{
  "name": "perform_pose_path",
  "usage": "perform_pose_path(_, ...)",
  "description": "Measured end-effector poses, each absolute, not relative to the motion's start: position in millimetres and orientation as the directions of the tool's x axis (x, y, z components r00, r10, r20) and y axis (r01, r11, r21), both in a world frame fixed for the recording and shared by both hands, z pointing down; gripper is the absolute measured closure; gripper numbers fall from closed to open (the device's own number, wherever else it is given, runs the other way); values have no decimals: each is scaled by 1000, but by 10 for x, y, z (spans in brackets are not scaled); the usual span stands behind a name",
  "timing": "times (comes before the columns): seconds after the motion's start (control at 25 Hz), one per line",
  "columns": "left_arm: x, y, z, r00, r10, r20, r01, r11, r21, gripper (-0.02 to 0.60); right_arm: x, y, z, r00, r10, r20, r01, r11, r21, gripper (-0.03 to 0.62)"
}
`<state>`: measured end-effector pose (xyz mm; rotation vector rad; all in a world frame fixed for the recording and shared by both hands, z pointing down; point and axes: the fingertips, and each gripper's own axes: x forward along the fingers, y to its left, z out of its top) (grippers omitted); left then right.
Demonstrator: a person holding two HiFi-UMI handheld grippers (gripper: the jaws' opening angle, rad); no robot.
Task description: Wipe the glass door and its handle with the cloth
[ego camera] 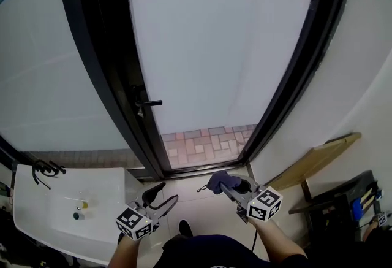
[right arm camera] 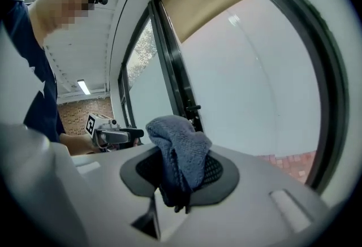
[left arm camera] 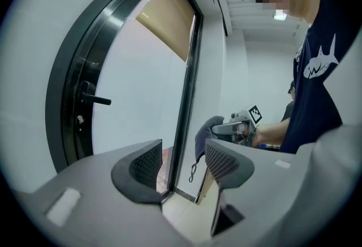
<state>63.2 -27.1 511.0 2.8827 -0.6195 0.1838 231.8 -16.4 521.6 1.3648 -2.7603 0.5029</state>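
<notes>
The right gripper (right arm camera: 181, 169) pinches the fuzzy blue-grey cloth (right arm camera: 178, 147), away from the tall frosted glass door (ego camera: 214, 46). The left gripper (left arm camera: 181, 164) is spread and empty. Rubbing hard on the small black lever handle (ego camera: 149, 102) might tug the cloth out (only a bunch is nipped).

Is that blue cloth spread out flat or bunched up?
Bunched up. The cloth stands as a crumpled lump pinched between the right gripper's fingers, not spread flat.

The handle (ego camera: 149, 102) sits on the left edge of the glass door (ego camera: 220, 46). The sink (ego camera: 43, 205) lies lower left. The cloth (ego camera: 218, 182) sits in the right tool (right arm camera: 181, 172).
</notes>
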Motion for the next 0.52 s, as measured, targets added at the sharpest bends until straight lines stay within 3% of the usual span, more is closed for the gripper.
perform_pose_path(0.52,824,911,5299,906,-369,206,-405,-897,174,348,2149,981,5109,-695,-710,118,-713,658,-242,491)
